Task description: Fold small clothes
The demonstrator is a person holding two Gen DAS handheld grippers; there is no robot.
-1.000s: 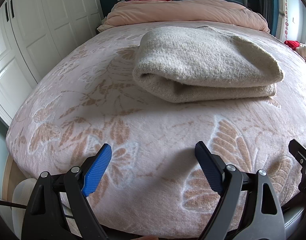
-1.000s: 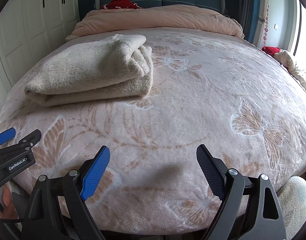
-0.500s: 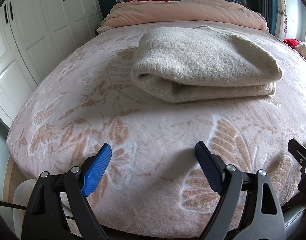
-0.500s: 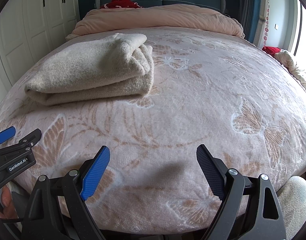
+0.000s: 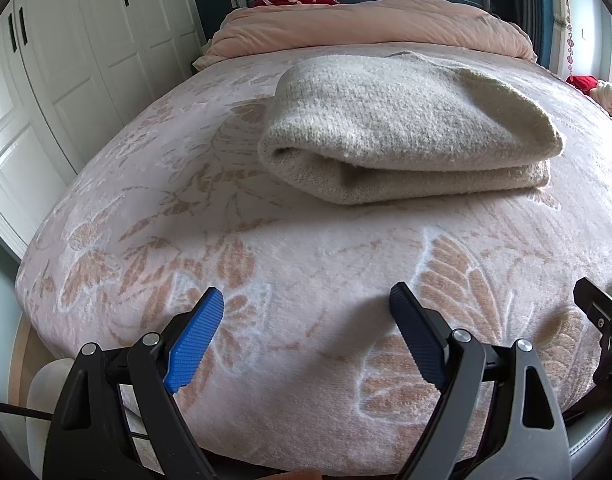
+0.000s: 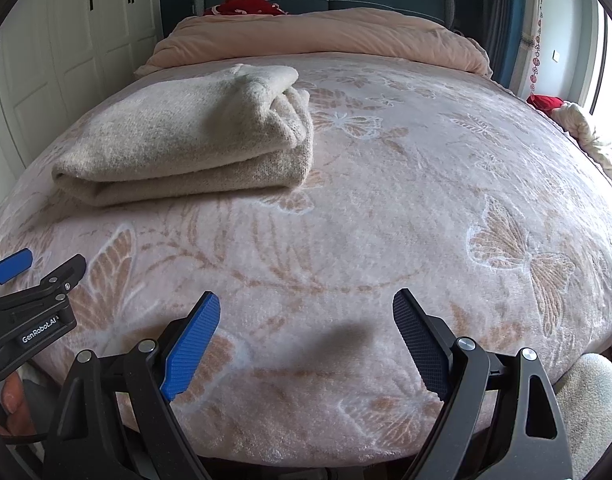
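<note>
Left wrist view shows the folded sweater (image 5: pixel 406 128) on the bed (image 5: pixel 306 248), well ahead of the left gripper (image 5: pixel 306 336), fingers wide apart (holding nothing). Right wrist view shows the right gripper (image 6: pixel 306 340) just as open, the sweater up-left, and a fingertip (image 6: pixel 11 394) at the edge.

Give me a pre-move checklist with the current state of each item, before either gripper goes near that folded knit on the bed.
1. Left gripper open, nothing between its jaws: ok.
2. Right gripper open, nothing between its jaws: ok.
3. Cream knit garment already folded, layers stacked: ok.
4. Garment lying fully on the butterfly-print blanket, away from the near edge: ok.
5. Fold edges lined up at the garment's far side: cannot tell, hidden.
6. More clothes waiting to be folded: cannot tell.
</note>
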